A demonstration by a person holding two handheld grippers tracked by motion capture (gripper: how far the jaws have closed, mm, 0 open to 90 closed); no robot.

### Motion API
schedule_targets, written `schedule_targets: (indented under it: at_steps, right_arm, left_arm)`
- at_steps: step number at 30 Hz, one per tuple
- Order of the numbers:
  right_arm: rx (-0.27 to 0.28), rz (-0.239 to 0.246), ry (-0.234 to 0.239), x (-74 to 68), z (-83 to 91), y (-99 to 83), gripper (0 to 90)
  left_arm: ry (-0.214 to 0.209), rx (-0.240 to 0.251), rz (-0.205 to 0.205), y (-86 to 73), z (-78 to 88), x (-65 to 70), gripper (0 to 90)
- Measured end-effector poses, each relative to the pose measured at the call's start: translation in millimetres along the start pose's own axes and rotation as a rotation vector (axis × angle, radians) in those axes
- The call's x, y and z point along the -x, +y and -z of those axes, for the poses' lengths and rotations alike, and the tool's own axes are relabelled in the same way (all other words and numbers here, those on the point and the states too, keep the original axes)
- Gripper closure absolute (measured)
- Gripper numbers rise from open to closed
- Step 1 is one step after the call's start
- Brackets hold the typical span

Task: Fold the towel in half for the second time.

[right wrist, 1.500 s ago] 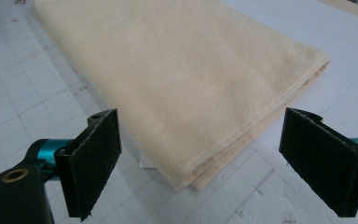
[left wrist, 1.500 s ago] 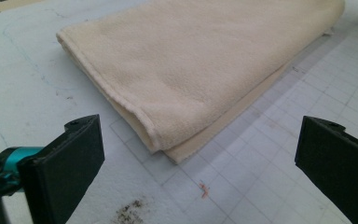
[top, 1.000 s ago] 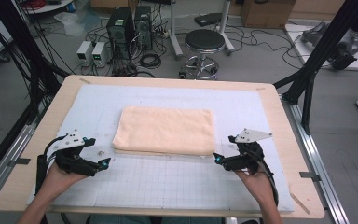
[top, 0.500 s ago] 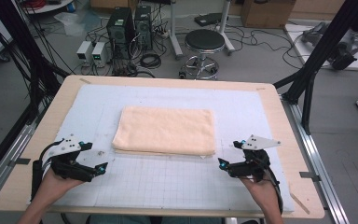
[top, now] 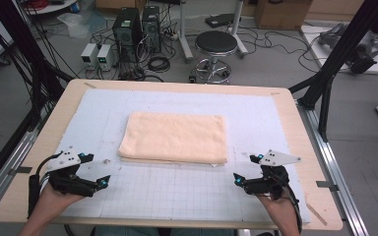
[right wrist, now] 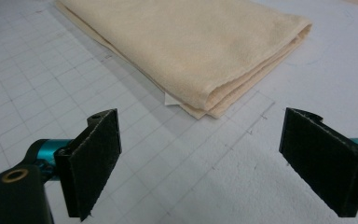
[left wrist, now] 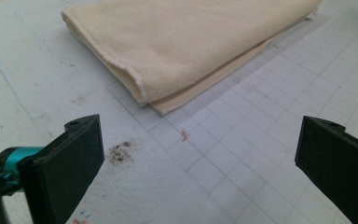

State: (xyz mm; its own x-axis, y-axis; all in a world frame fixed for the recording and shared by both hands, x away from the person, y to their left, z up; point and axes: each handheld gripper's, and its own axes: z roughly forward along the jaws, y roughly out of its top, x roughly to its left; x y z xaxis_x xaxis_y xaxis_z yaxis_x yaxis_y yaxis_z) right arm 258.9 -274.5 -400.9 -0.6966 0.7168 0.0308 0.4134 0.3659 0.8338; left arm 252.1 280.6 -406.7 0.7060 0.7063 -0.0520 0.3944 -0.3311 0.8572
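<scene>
A folded cream towel (top: pixel 174 137) lies flat in the middle of the white grid mat (top: pixel 177 194). My left gripper (top: pixel 93 170) rests low at the near left, short of the towel's near-left corner (left wrist: pixel 144 95), jaws wide apart with nothing between them. My right gripper (top: pixel 246 170) sits at the near right, a little short of the towel's near-right corner (right wrist: pixel 205 109), also open and empty. In the left gripper view (left wrist: pixel 200 158) and the right gripper view (right wrist: pixel 200 158) the towel (right wrist: pixel 191 42) lies ahead of the jaws, untouched.
The mat covers a wooden table (top: pixel 295 128) with metal rails along its sides. A dark smudge (left wrist: pixel 120 150) marks the mat by the left jaw. Beyond the far edge stand a stool (top: pixel 215 45), computer boxes (top: pixel 128 24) and cables; black frame posts (top: pixel 337 54) flank the table.
Both grippers have pulled back from the towel's near edge toward the person, the left one also drifting outward. The towel has not moved.
</scene>
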Motion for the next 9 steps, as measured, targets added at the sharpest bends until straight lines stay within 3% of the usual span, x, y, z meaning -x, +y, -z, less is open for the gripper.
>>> schedule_targets:
  at_steps: [9]
  right_arm:
    - [-0.003,0.003,-0.004,0.1,2.0,-3.4,12.0]
  left_arm:
    - [0.005,0.0,-0.008,-2.1,0.0,-0.6,1.7]
